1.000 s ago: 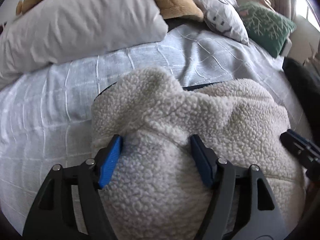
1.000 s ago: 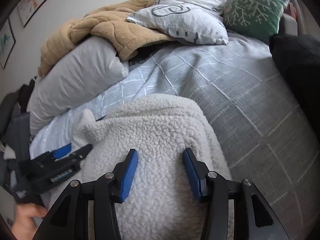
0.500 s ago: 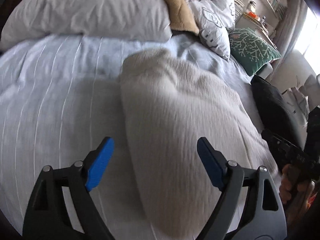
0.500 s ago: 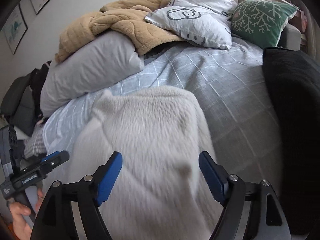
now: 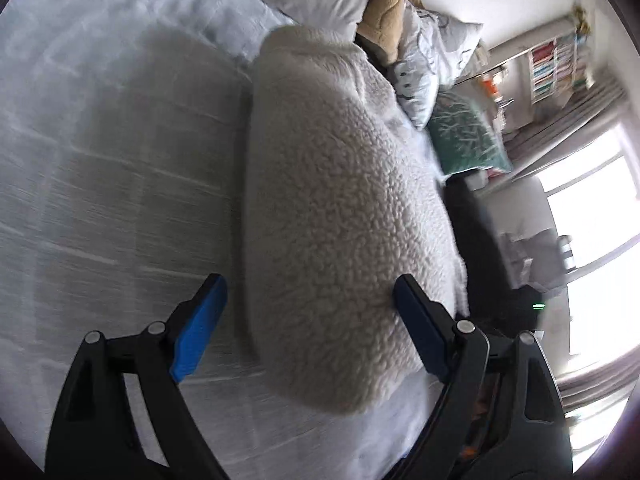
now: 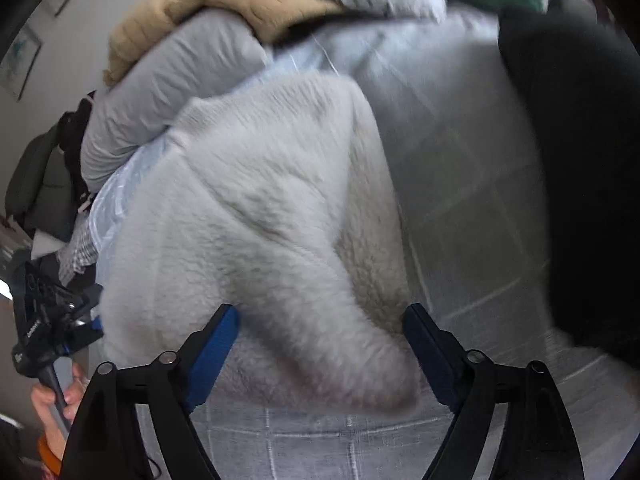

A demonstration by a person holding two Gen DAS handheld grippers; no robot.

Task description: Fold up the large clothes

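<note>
Grey checked bedspread fills the frame w/ the folded cream fleece lying centre, prob. set flat to hold its fold, while left gripper gapes wide & empty and right gripper is opening, gripping nothing.

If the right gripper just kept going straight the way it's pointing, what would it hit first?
Most likely the cream fleece garment lying folded on the bed. The right gripper, jaws opening, points down at its near edge, which already sits between the fingers untouched. Depth is hard to judge through the blur.
</note>
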